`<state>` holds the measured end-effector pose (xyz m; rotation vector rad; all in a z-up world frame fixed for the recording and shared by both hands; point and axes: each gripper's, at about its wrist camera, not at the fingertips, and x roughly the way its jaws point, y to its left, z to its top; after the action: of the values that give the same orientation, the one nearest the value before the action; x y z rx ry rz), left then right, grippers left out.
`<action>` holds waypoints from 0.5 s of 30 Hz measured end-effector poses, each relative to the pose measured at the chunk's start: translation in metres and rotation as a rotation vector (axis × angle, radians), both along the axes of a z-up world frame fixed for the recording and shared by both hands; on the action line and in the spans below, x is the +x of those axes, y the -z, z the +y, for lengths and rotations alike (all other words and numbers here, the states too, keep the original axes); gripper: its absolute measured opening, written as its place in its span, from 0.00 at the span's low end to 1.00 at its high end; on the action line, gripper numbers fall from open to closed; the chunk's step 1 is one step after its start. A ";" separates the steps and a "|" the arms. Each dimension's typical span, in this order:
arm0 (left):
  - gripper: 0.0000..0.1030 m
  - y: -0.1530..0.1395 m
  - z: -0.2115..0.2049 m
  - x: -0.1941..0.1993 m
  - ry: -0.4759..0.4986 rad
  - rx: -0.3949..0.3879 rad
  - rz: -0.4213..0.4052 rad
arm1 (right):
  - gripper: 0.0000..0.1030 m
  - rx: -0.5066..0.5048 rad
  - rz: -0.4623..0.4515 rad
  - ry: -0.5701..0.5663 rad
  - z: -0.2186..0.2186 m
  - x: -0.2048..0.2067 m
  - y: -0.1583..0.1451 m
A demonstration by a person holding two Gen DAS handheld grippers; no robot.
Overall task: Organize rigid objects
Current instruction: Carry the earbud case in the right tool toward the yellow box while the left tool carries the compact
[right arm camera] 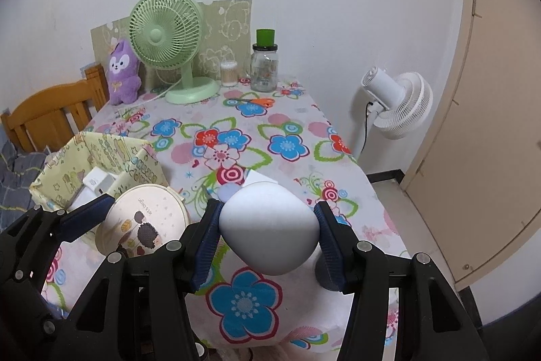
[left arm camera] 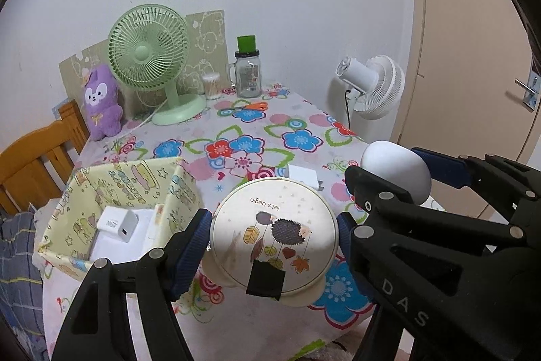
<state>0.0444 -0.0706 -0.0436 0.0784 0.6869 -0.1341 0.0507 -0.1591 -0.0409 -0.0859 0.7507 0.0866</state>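
Cream round tin [left arm camera: 274,235] in left gripper [left arm camera: 274,242]; smooth white egg-shaped object [right arm camera: 269,227] in right gripper [right arm camera: 268,232].

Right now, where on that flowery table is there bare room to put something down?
The middle of the tablecloth is free, between the yellow box and the back row. The back edge is crowded: green fan, plush toy, jar, scissors. A white charger lies nearer.

A: What do the tools look like?
B: The left gripper [left arm camera: 274,246] and right gripper [right arm camera: 268,232] have black angular linkages, silver round pivot pins and ribbed blue fingers [right arm camera: 206,239].
A: Markings?
B: White letters "DAS", lower right of the left view.
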 end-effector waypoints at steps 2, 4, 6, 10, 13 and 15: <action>0.74 -0.002 0.003 0.001 -0.005 0.001 -0.002 | 0.56 0.004 -0.004 -0.004 0.004 0.003 -0.002; 0.74 -0.005 0.008 0.003 -0.011 0.001 -0.005 | 0.56 0.004 -0.006 -0.008 0.008 0.005 -0.004; 0.74 -0.007 0.013 0.005 -0.019 0.000 -0.008 | 0.56 0.006 -0.007 -0.016 0.012 0.009 -0.007; 0.74 -0.013 0.025 0.009 -0.036 0.002 -0.015 | 0.56 0.008 -0.011 -0.031 0.024 0.015 -0.012; 0.74 -0.015 0.034 0.012 -0.051 0.008 -0.021 | 0.56 0.012 -0.015 -0.046 0.034 0.020 -0.015; 0.74 -0.017 0.042 0.015 -0.060 0.007 -0.019 | 0.56 0.016 -0.012 -0.054 0.041 0.024 -0.015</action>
<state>0.0593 -0.0282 -0.0270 0.0657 0.6704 -0.0732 0.0752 -0.1177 -0.0256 -0.0913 0.7355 0.1432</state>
